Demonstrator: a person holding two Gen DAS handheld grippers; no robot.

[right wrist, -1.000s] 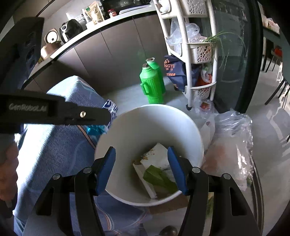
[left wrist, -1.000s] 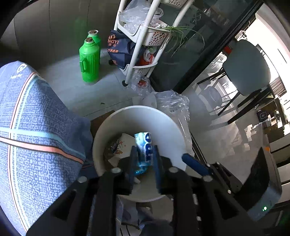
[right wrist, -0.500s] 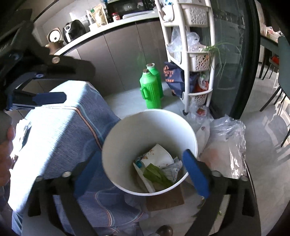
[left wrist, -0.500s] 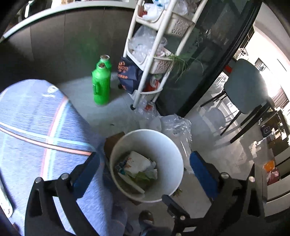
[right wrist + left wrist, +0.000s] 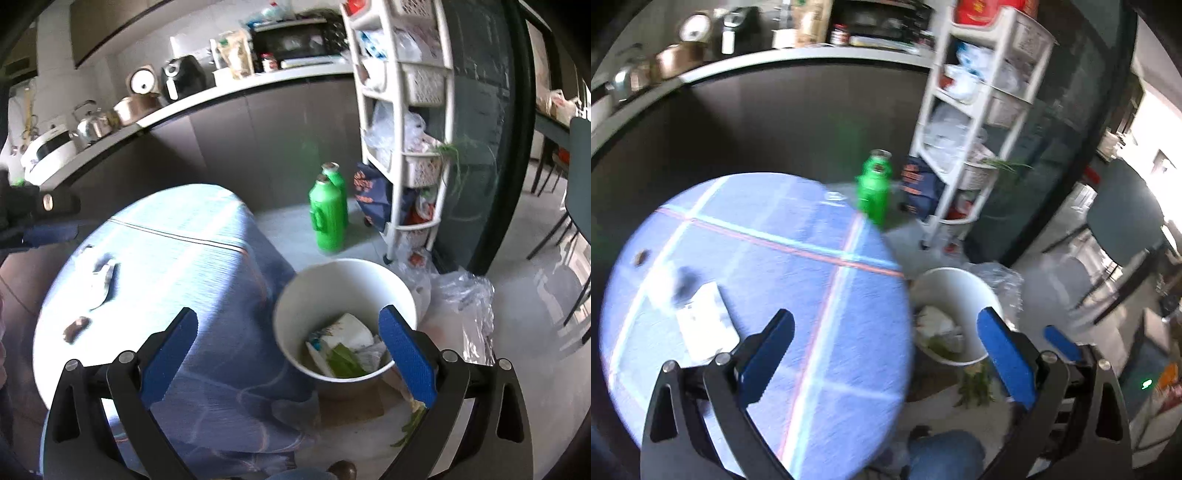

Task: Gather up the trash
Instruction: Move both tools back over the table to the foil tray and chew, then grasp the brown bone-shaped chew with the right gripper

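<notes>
- Left gripper (image 5: 884, 341) fingers spread, empty; wrapper (image 5: 705, 325) on tabletop (image 5: 798, 258) at ten o'clock
- Right gripper (image 5: 286, 345) fingers spread, empty; bin (image 5: 343, 291) with trash at one o'clock, beside tabletop edge

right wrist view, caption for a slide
Open right gripper above white bin of trash, beside blue-clothed table.

We see the round tabletop (image 5: 207, 280) on the left, with the bin (image 5: 345, 291) on the floor just beside its right edge. Paper scraps (image 5: 98, 278) lie on the tabletop's left part. In the bin lie a carton (image 5: 347, 332) and leaves (image 5: 343, 363). Behind the bin stand two jugs (image 5: 327, 218), and right of them a shelf rack (image 5: 406, 147). A plastic bag (image 5: 465, 299) lies on the floor right of the bin. A counter (image 5: 229, 92) runs behind everything.
</notes>
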